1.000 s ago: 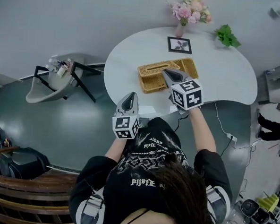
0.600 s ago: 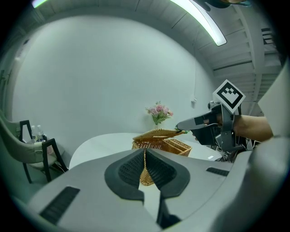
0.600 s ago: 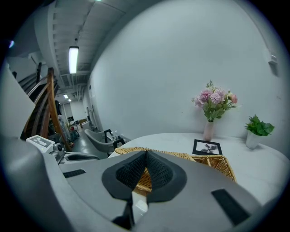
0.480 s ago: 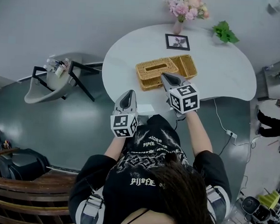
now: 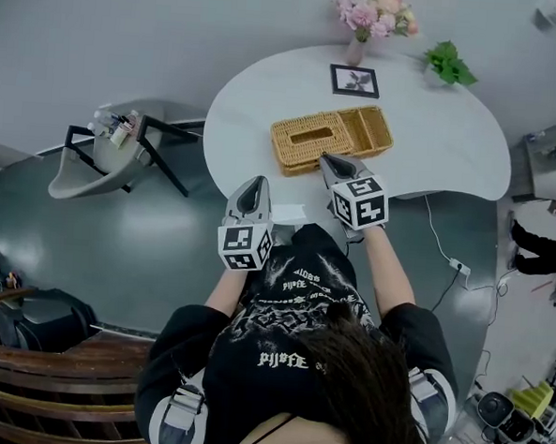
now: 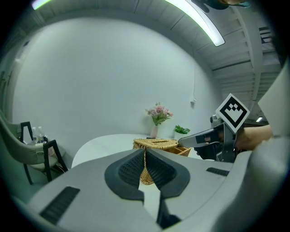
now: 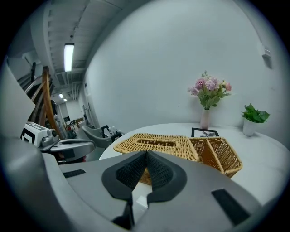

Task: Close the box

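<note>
Here, in the head view, we see the wicker box (image 5: 330, 140) on the white table (image 5: 452, 143), its lid flat over the left part, with the right gripper (image 5: 326, 159) just beside its near edge and the left gripper (image 5: 255, 187) at the table's near rim. In the left gripper view, its fingers (image 6: 129, 168) press together on nothing, the box beyond them. In the right gripper view, the fingers (image 7: 159, 172) likewise meet empty, the box close ahead.

Head view: high overhead, looking steeply down onto desk (image 5: 433, 151). Left and right gripper views: low, by desk's near edge, looking across it. Both share wicker box (image 6: 156, 144) and flower vase (image 7: 205, 120).
</note>
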Motion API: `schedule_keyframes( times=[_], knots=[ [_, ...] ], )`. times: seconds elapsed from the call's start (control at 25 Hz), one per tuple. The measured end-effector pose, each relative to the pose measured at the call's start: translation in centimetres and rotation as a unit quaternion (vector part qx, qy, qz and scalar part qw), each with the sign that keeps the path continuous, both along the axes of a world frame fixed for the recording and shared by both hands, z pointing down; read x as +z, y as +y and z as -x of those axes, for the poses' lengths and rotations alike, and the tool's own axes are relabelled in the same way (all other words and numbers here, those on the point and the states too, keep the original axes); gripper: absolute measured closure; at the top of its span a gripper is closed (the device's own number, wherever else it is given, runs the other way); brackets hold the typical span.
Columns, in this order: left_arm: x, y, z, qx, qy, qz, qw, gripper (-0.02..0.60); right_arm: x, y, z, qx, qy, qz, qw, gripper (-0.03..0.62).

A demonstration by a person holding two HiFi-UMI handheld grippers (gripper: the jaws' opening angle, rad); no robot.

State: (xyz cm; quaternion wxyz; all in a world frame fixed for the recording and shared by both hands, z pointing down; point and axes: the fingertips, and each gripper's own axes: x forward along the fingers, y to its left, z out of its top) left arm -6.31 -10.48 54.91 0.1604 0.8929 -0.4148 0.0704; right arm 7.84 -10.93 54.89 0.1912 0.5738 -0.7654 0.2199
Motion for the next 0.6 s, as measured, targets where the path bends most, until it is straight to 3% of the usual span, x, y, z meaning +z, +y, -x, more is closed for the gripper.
schedule_keyframes(
  times=[0.6],
  knots=[
    [-0.2,-0.1,0.3,-0.004,-0.005,-0.008,0.9999,0.552,3.1,0.6,-0.1,0.032,0.0,0.001,1.0,0.557]
  ],
)
